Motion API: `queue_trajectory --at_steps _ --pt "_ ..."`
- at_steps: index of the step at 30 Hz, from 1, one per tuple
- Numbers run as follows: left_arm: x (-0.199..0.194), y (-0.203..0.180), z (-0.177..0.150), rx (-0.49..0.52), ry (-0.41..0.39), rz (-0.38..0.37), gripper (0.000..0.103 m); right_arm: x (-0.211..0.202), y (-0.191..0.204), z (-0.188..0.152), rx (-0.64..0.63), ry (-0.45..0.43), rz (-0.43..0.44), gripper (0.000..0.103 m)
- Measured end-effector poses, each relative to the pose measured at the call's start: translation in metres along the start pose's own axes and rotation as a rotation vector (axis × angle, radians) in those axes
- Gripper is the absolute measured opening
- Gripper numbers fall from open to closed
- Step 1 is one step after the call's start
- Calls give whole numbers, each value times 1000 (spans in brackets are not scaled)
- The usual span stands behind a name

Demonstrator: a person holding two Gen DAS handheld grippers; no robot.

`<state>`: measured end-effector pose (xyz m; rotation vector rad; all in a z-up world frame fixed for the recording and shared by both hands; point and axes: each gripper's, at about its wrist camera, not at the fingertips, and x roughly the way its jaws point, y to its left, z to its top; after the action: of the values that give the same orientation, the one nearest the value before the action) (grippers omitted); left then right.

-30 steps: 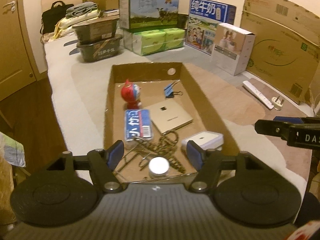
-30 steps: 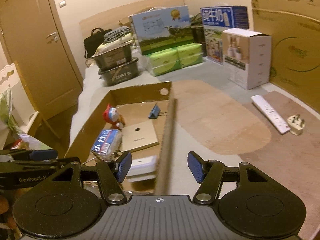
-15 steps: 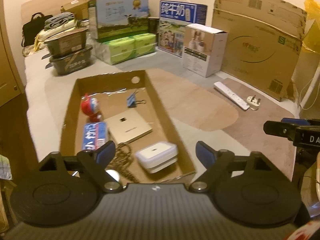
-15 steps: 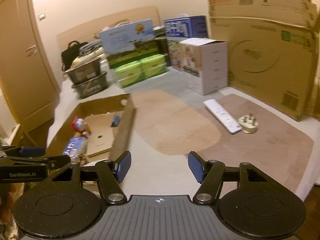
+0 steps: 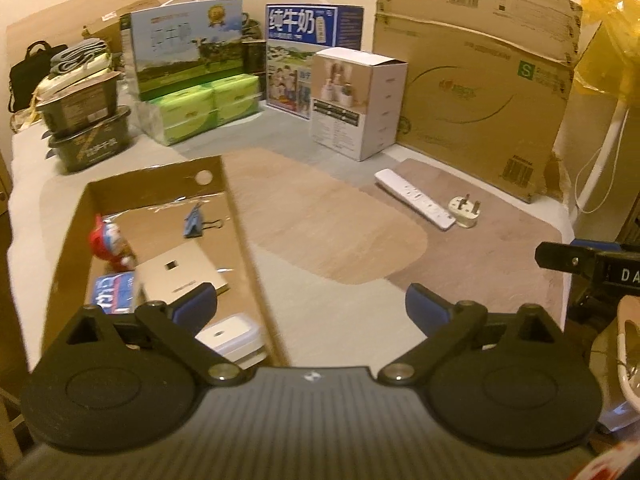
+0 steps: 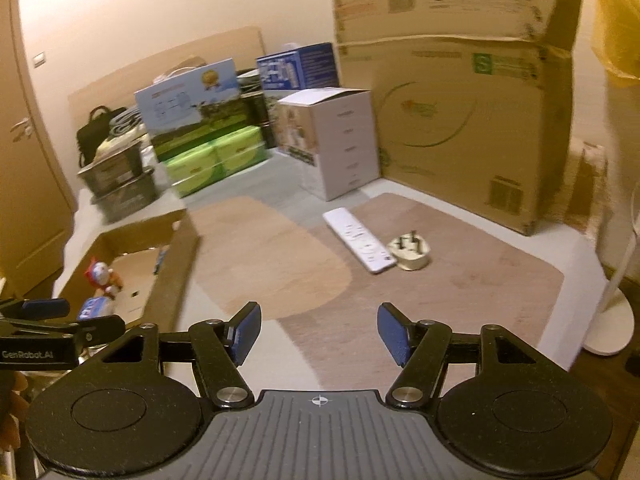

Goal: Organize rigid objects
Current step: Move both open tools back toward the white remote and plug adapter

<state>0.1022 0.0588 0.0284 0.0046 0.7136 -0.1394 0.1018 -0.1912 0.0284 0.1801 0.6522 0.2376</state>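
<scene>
A shallow cardboard box (image 5: 236,216) (image 6: 182,256) lies on the mat at the left. It holds a red toy figure (image 5: 107,245) (image 6: 101,276), a blue binder clip (image 5: 195,221), a gold flat box (image 5: 180,278), a blue packet (image 5: 114,298) and a white case (image 5: 228,336). A white remote (image 5: 414,198) (image 6: 358,243) and a white plug (image 5: 464,212) (image 6: 410,254) lie on the mat at the right. My left gripper (image 5: 310,312) is open and empty beside the box's right wall. My right gripper (image 6: 318,334) is open and empty, facing the remote and plug.
A white carton (image 5: 356,100) (image 6: 332,140), green tissue packs (image 5: 200,106), milk cartons (image 5: 312,52) and a large cardboard box (image 5: 476,80) (image 6: 460,120) stand along the back. Dark tubs (image 5: 86,128) sit at the back left. A door (image 6: 24,140) is on the left.
Both grippers have swung right, away from the cardboard box toward the remote and plug. The left gripper's fingers have opened wider. Nothing was picked up.
</scene>
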Motion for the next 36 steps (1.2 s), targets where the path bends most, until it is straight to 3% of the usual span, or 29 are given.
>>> queue_trajectory --at_steps 23,36 --pt "87 -64 32 41 34 -69 100 45 -89 22 -9 20 -109 66" --pt "145 -73 42 27 59 -61 100 105 -110 30 -89 46 -78 66"
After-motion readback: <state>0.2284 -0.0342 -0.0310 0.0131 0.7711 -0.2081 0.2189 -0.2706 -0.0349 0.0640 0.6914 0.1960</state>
